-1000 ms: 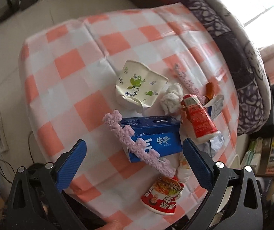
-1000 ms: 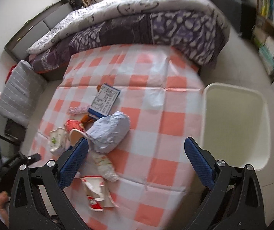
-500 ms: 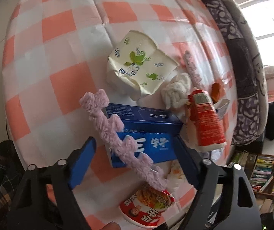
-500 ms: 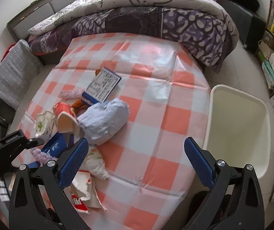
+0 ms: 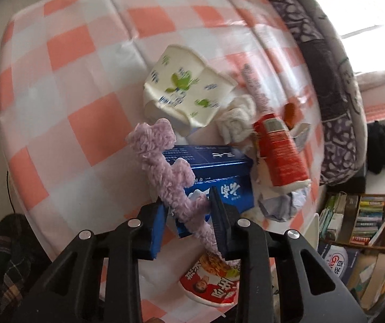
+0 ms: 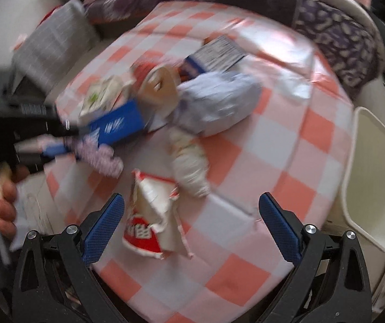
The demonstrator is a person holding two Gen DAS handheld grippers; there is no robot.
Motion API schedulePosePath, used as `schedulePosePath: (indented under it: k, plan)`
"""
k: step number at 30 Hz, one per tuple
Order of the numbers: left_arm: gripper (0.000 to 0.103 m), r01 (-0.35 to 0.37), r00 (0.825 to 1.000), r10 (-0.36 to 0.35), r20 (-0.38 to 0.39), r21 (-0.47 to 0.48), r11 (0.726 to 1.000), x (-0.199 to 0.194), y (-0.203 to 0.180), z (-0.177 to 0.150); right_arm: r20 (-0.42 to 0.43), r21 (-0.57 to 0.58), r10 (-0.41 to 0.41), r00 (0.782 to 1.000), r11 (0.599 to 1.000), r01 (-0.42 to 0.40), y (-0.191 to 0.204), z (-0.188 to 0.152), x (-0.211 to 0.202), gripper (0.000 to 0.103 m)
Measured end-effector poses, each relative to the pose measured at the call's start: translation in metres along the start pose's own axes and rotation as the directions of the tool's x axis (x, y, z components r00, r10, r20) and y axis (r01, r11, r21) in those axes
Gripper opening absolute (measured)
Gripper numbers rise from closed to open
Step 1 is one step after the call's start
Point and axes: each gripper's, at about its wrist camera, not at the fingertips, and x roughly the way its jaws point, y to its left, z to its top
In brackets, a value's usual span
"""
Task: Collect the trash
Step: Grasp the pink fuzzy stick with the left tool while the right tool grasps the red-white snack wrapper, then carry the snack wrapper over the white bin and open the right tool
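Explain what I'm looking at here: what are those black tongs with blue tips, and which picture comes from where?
There is no robot: a person holds a hand-held gripper in each hand, with a camera on each looking along its fingers. In the left view, the left gripper is closing around a fuzzy purple strip lying over a blue box. In the blurred right view, the right gripper is open and empty above a torn red wrapper. More trash lies on the checked cloth: a paper bowl and a red cup. A white bin stands beside the table.

Left tool (image 5: 187, 212): black frame, silver screws, blue textured pads. Right tool (image 6: 191, 222): same build. Plaid trousers (image 5: 1, 255) at lower left.
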Motion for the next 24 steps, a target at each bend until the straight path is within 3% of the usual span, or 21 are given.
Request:
schedulePosePath:
  k: [6, 7, 11, 12, 17, 24]
  plan:
    - [0.031, 0.033, 0.999, -0.035, 0.034, 0.053, 0.998, -0.018, -0.011, 0.001, -0.092, -0.030, 0.023, 0.996, 0.999, -0.026, 0.021, -0.005, 0.030, 0.095]
    - [0.031, 0.030, 0.999, -0.033, 0.040, 0.059, 0.998, -0.020, -0.012, 0.001, -0.097, -0.026, 0.022, 0.995, 0.999, -0.025, 0.022, -0.006, 0.033, 0.091]
    - [0.031, 0.008, 0.997, -0.013, 0.073, 0.069, 0.998, -0.028, -0.010, 0.006, -0.140, 0.006, 0.084, 0.987, 0.996, -0.084, 0.021, -0.004, 0.044, 0.041]
    - [0.031, 0.006, 0.997, -0.011, 0.072, 0.065, 0.998, -0.030, -0.008, 0.007, -0.140, 0.022, 0.115, 0.983, 0.993, -0.113, 0.020, -0.003, 0.043, 0.036]
    - [0.031, 0.000, 0.997, -0.005, 0.082, 0.052, 0.999, -0.033, 0.002, 0.013, -0.078, -0.002, 0.112, 0.991, 0.994, -0.113, 0.024, -0.002, 0.026, 0.029]
    - [0.031, -0.017, 0.985, -0.006, 0.175, 0.129, 0.992, -0.043, -0.011, 0.012, 0.106, 0.011, 0.095, 0.990, 0.995, -0.096, 0.011, 0.010, -0.019, 0.029]
